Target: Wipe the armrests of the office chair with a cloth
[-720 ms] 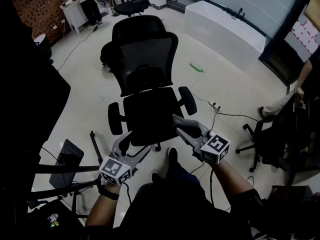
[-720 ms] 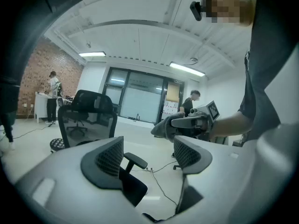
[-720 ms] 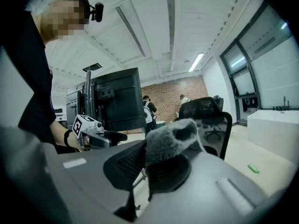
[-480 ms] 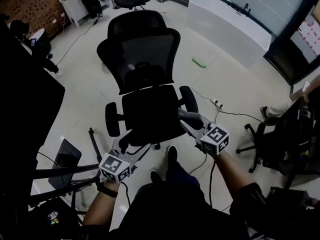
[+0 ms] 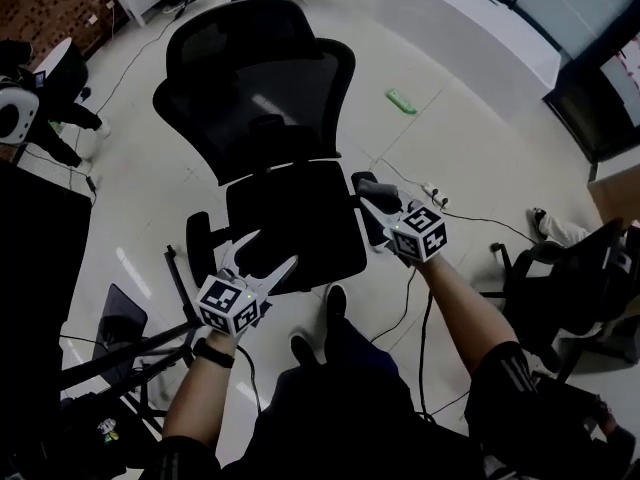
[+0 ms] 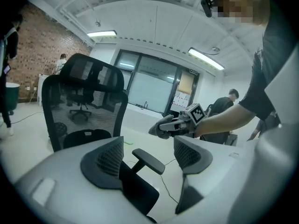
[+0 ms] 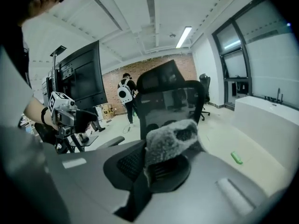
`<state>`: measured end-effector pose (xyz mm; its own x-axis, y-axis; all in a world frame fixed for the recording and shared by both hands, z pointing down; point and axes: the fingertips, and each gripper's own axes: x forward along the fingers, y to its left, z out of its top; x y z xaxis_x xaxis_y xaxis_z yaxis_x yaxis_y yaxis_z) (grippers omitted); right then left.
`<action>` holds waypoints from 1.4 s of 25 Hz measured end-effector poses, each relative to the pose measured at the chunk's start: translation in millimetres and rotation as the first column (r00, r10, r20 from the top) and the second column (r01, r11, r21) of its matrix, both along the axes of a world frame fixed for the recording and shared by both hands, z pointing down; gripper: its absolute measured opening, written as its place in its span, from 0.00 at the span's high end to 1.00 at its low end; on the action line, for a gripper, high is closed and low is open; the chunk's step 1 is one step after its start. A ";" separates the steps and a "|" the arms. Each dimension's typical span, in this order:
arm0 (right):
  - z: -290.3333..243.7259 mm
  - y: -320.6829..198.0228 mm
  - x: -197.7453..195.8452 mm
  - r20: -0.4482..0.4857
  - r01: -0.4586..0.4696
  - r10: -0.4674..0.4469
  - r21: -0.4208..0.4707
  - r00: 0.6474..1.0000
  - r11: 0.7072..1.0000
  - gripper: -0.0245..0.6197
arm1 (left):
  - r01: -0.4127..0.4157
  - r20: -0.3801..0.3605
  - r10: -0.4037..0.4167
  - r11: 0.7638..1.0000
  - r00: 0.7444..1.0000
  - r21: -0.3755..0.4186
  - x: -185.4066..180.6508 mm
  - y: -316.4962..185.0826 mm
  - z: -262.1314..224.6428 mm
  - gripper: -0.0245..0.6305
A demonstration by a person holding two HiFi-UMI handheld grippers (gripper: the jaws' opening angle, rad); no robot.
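A black mesh office chair (image 5: pixel 270 118) stands in front of me in the head view. My right gripper (image 5: pixel 368 198) is shut on a grey fuzzy cloth (image 5: pixel 377 190), right at the chair's right armrest (image 5: pixel 362 218); whether they touch I cannot tell. In the right gripper view the cloth (image 7: pixel 170 141) bulges out between the jaws. My left gripper (image 5: pixel 266 251) hangs open over the seat's front left corner, beside the left armrest (image 5: pixel 199 244). In the left gripper view the right armrest (image 6: pixel 148 160) shows between the open jaws, with the cloth (image 6: pixel 160 128) beyond it.
A green object (image 5: pixel 400 101) lies on the tiled floor behind the chair. A white counter (image 5: pixel 470 23) stands at the back right. A power strip and cable (image 5: pixel 433 197) lie to the right, near another black chair (image 5: pixel 570 268). A black stand (image 5: pixel 125 338) is at my left.
Both grippers have come closer to the chair. The right one, with the cloth, has moved up to the right armrest. The left one has risen to the seat's front edge.
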<state>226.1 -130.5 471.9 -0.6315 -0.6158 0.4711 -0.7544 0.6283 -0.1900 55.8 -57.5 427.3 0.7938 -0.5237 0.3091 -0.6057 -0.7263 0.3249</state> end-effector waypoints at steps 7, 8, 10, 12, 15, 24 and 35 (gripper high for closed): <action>62.6 -62.6 30.8 -0.073 0.033 -0.039 -0.075 0.997 0.997 0.94 | 0.004 0.015 -0.004 0.999 1.000 -0.031 55.4 -65.3 27.3 0.41; 71.6 -69.3 33.3 -0.087 0.043 -0.050 -0.081 0.995 0.996 0.94 | 0.003 0.017 -0.002 0.999 1.000 -0.038 62.6 -71.6 32.5 0.41; 91.4 -80.1 36.1 -0.119 0.073 -0.085 -0.100 0.989 0.992 0.94 | 0.003 0.018 -0.002 0.998 1.000 -0.060 75.6 -80.6 43.6 0.41; 110.1 -92.6 39.4 -0.168 0.113 -0.134 -0.125 0.977 0.986 0.94 | 0.004 0.014 -0.003 0.997 1.000 -0.078 89.7 -88.7 55.1 0.41; 141.4 -106.5 41.6 -0.241 0.168 -0.203 -0.160 0.949 0.973 0.94 | -0.010 0.030 0.013 0.995 0.999 -0.103 105.2 -91.4 75.6 0.41; 223.4 -113.3 43.4 -0.388 0.301 -0.376 -0.242 0.841 0.922 0.94 | 0.012 0.066 0.000 0.984 0.998 -0.180 119.3 -95.2 129.1 0.41; 259.1 -73.8 53.5 -0.404 0.367 -0.447 -0.262 0.798 0.893 0.94 | 0.008 0.080 0.008 0.979 0.997 -0.204 121.2 -76.0 144.8 0.41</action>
<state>279.7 -204.3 731.0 -0.5047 -0.2387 0.8297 -0.4625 0.8862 -0.0264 177.0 -133.5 572.0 0.7620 -0.4431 0.4722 -0.6358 -0.6499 0.4163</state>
